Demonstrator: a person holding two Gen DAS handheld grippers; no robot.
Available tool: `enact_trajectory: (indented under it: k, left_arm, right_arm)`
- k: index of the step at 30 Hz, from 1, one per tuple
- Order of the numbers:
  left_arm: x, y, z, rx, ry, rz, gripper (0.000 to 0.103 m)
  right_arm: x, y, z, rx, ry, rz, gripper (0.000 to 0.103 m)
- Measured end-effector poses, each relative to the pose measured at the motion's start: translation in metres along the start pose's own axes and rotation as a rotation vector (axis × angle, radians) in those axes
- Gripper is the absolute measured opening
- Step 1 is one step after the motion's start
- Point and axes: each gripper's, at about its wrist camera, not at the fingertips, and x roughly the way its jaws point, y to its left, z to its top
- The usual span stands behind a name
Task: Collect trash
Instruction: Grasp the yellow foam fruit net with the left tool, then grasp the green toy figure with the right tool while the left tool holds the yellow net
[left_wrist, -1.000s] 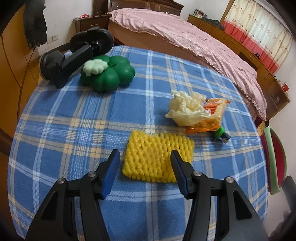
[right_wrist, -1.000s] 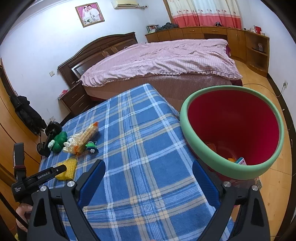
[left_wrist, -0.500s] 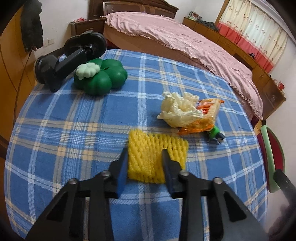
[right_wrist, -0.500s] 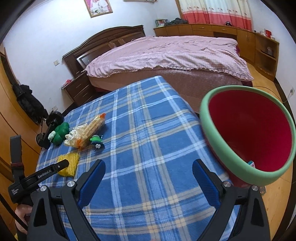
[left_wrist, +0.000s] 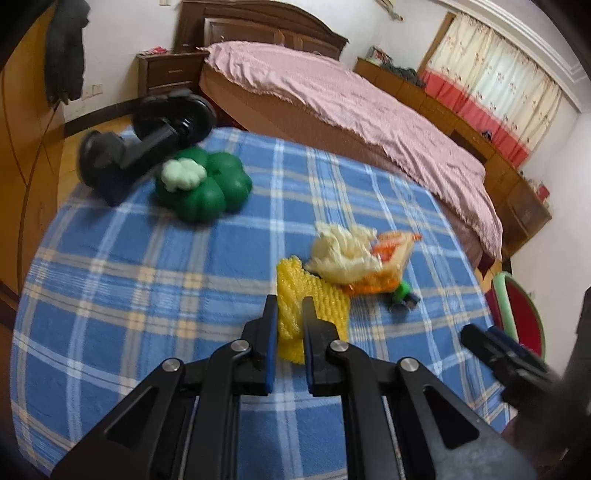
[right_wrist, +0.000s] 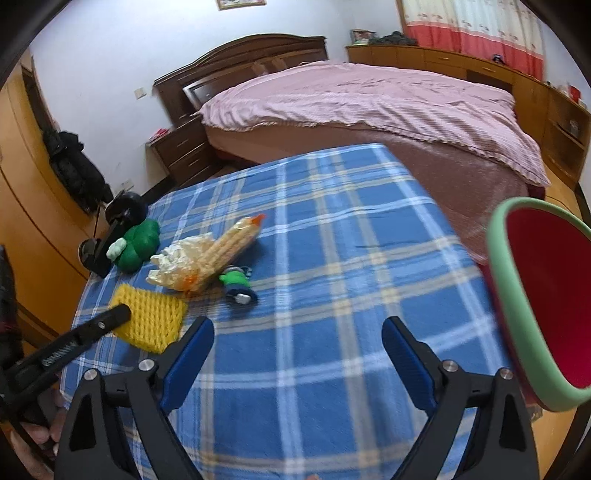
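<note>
The left gripper (left_wrist: 289, 317) has closed since a second ago: its jaws, then spread wide either side of the yellow foam fruit net (left_wrist: 314, 302), are now clamped on it, and the net has bunched and risen between them where it lay flat. It sits near the bench's (left_wrist: 147, 295) 6 o'clock edge, touching the crumpled plastic bag (left_wrist: 343, 254) and orange snack wrapper (left_wrist: 391, 262) at its 1 o'clock. The right gripper (right_wrist: 297, 350) hangs with jaws wide apart, holding nothing. The red bin with green rim (right_wrist: 535, 295) stands off the bench at 3 o'clock. The grasp looks made; carrying the net to the bin seems next, with bag and wrapper left to collect.
</note>
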Motion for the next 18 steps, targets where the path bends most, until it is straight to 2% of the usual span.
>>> enact_trajectory:
  k: [3, 6, 11, 13, 18]
  left_arm:
    - [-0.008, 0.011, 0.005, -0.030, -0.036, 0.014, 0.011]
    - [-0.010, 0.020, 0.008, -0.049, -0.048, 0.019, 0.011]
    - [-0.006, 0.030, 0.007, -0.071, -0.037, 0.012, 0.011]
    - [-0.004, 0.032, 0.007, -0.075, -0.031, 0.012, 0.011]
    - [-0.002, 0.036, 0.005, -0.085, -0.024, 0.012, 0.011]
  right_arm:
    - [0.012, 0.011, 0.002, -0.019, 0.016, 0.021, 0.080]
    - [0.026, 0.019, 0.005, -0.034, 0.036, 0.035, 0.077]
    - [0.048, 0.030, 0.010, -0.074, 0.061, 0.034, 0.068]
    - [0.056, 0.032, 0.012, -0.082, 0.077, 0.036, 0.060]
    - [0.065, 0.037, 0.016, -0.102, 0.075, 0.035, 0.047]
